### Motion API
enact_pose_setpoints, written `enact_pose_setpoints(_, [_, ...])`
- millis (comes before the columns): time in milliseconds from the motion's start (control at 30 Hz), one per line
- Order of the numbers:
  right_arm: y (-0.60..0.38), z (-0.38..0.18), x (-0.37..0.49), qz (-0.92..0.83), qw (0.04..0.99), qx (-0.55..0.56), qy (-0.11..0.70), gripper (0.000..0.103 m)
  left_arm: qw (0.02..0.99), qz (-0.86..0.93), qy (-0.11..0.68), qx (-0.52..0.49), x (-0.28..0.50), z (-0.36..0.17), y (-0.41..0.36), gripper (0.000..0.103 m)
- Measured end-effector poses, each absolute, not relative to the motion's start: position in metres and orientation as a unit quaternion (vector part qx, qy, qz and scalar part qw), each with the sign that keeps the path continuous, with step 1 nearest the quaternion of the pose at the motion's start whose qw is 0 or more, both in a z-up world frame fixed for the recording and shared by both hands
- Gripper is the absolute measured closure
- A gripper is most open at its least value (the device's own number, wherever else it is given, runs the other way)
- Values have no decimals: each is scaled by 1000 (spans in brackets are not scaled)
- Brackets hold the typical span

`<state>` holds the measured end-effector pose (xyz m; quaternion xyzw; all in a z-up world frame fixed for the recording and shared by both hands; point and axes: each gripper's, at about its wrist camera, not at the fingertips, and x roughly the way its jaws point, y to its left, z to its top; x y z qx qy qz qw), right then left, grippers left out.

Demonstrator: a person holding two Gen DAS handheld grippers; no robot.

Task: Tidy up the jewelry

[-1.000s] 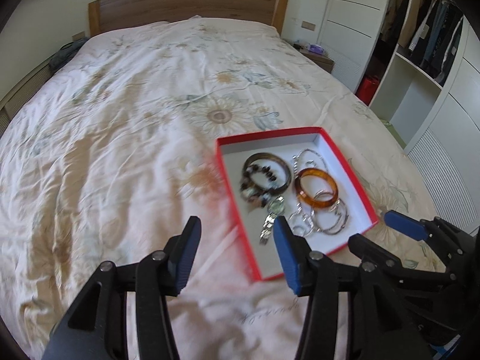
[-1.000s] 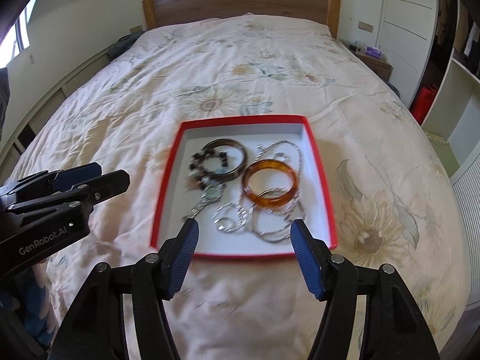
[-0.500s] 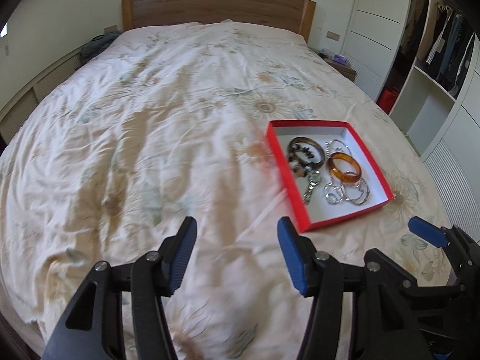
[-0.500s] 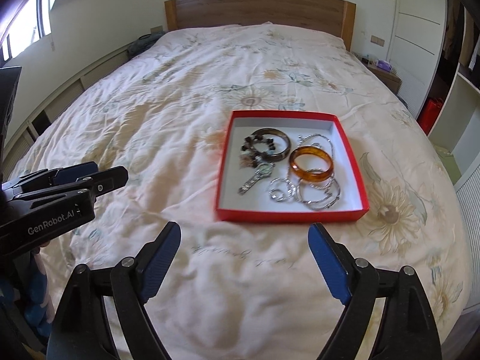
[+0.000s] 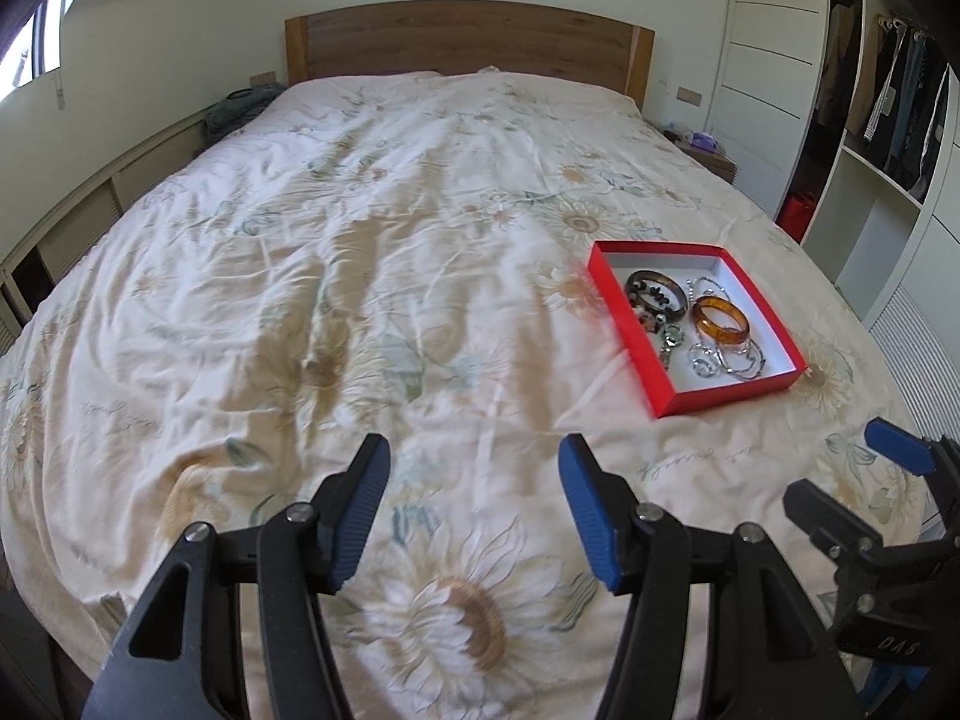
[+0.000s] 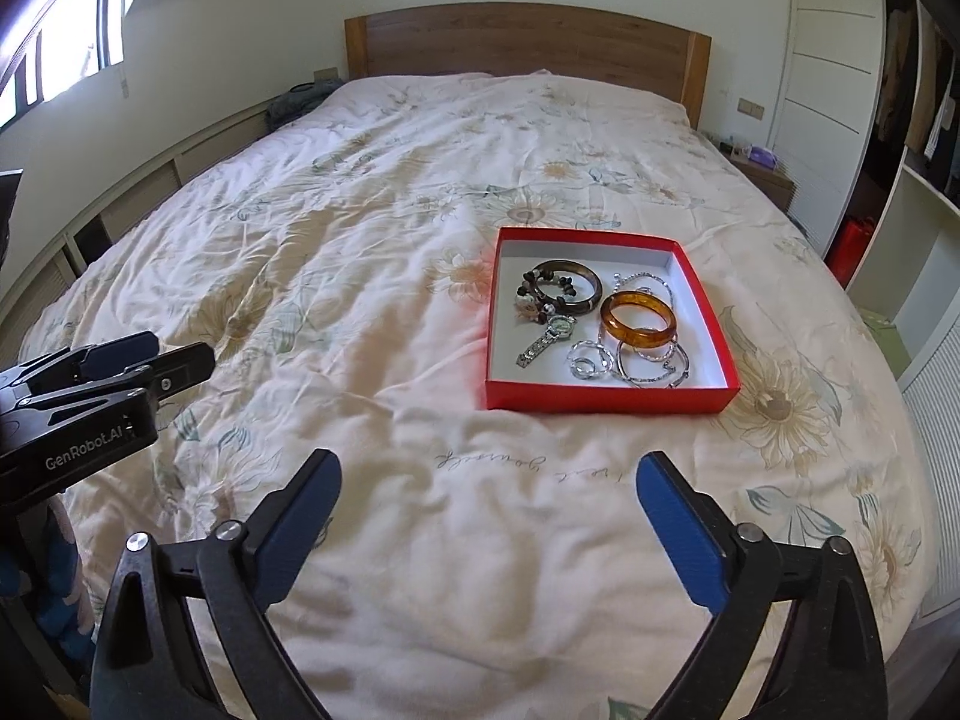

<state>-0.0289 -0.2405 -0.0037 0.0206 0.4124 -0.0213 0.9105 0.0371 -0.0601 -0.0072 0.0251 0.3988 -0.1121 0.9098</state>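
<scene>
A red tray (image 6: 609,402) with a white inside sits on the flower-print bedspread (image 6: 372,312) of a wide bed, toward the bed's right side. All the jewelry lies inside it. A dark brown bangle (image 6: 570,283) is at the far left of the tray, with a beaded bracelet (image 6: 543,297) lying partly over it. An amber bangle (image 6: 638,317) rests just right of these, near the tray's middle. A silver watch (image 6: 547,339) lies slanted below the dark bangle, its band pointing toward the near left corner. Silver rings and thin bangles (image 6: 636,363) cluster along the near side, some overlapping each other, and a silver chain (image 6: 645,285) lies behind the amber bangle.

The right gripper (image 6: 489,513) hangs over the bedspread with its blue-padded fingers spread wide and nothing between them. The tray lies ahead of it, slightly to the right, well apart from the fingertips. The left gripper (image 5: 471,504) is also spread wide and holds nothing; from its camera the tray (image 5: 720,397) sits ahead and far to the right, well apart. Each gripper shows at the edge of the other's view, the two side by side above the near part of the bed. A wooden headboard (image 6: 528,48) stands at the far end.
</scene>
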Motion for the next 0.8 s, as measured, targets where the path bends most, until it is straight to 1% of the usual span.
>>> enact_pose_setpoints(433, [-239,8,-52,-32,922,21,386,1,926,-94,363,35,13,6,-51,46])
enact_pose_setpoints(800, [-243,5,-56,-43,925,23,377,1,927,-89,362,41,11,5,-52,46])
